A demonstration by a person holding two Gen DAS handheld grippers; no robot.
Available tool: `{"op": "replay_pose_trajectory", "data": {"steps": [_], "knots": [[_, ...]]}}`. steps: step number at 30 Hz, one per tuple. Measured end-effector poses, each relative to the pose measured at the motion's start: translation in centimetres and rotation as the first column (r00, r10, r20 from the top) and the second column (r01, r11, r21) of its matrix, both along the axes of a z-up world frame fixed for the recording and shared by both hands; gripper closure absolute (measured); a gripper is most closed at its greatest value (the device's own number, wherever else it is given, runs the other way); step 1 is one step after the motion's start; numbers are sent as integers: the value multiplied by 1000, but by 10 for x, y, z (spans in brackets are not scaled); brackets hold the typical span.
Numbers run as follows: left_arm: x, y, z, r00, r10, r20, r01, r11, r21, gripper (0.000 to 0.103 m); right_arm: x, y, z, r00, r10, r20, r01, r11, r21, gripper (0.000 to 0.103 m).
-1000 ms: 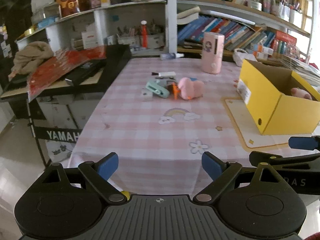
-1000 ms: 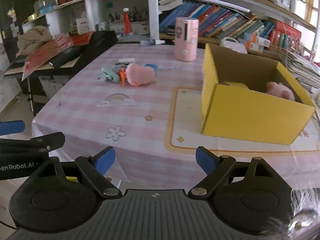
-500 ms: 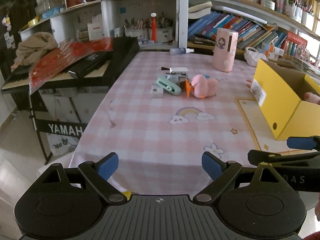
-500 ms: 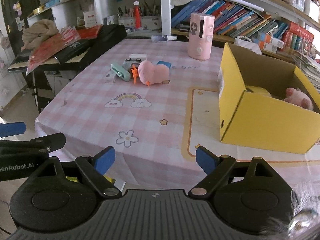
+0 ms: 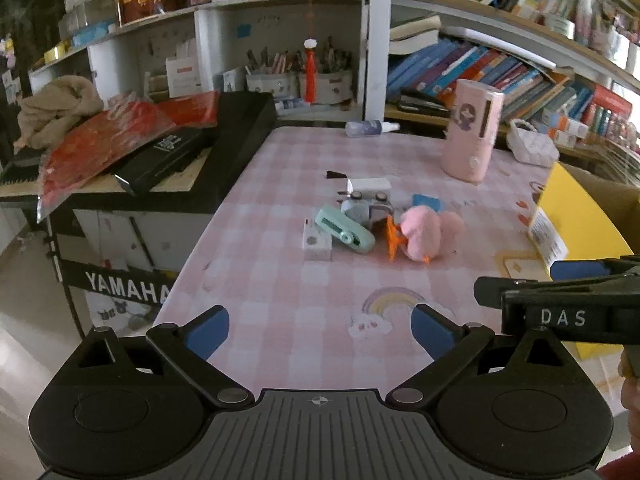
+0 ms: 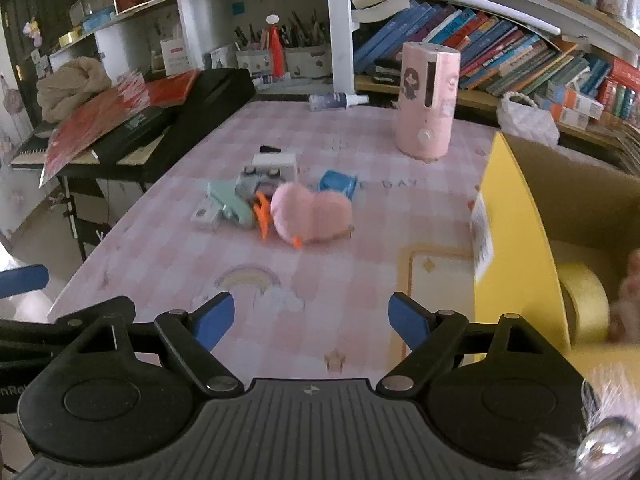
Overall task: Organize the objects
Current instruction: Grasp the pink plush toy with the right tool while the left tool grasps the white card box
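A pile of small things lies mid-table: a pink plush toy [image 5: 428,236] [image 6: 310,214], an orange clip [image 5: 394,236], a mint green gadget [image 5: 344,232], a small white box [image 5: 317,242], a white plug [image 5: 370,186] and a blue item [image 6: 338,184]. The yellow box [image 6: 516,240] stands at the right, with a tape roll [image 6: 584,300] and a pink plush [image 6: 628,296] inside. My left gripper [image 5: 320,330] hovers over the near table edge, jaws opening, nothing between them. My right gripper [image 6: 312,318] is beside it, jaws closing slightly on nothing.
A tall pink cylinder [image 5: 472,132] and a lying bottle [image 5: 370,127] sit at the table's far end. A black keyboard [image 5: 200,152] with red sheets borders the left edge. Bookshelves line the back. The pink checked tablecloth [image 6: 360,264] shows a rainbow print.
Both grippers have moved forward over the table, so the pile and the yellow box look nearer. The left jaws stand a little wider than before.
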State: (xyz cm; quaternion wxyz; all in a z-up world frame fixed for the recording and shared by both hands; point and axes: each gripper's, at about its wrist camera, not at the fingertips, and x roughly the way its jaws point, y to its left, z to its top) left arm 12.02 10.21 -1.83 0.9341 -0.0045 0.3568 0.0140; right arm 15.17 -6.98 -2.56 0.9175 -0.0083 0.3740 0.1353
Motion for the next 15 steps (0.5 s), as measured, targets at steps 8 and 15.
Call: {"op": "replay_pose_trajectory", "data": {"steps": [8, 15], "knots": [[37, 1, -9, 999, 32, -39, -31, 999, 28, 4, 59, 6, -6, 999, 8, -50, -6, 999, 43, 15], [57, 1, -16, 996, 43, -79, -40, 998, 44, 4, 105, 19, -20, 995, 35, -92, -32, 999, 34, 6]]}}
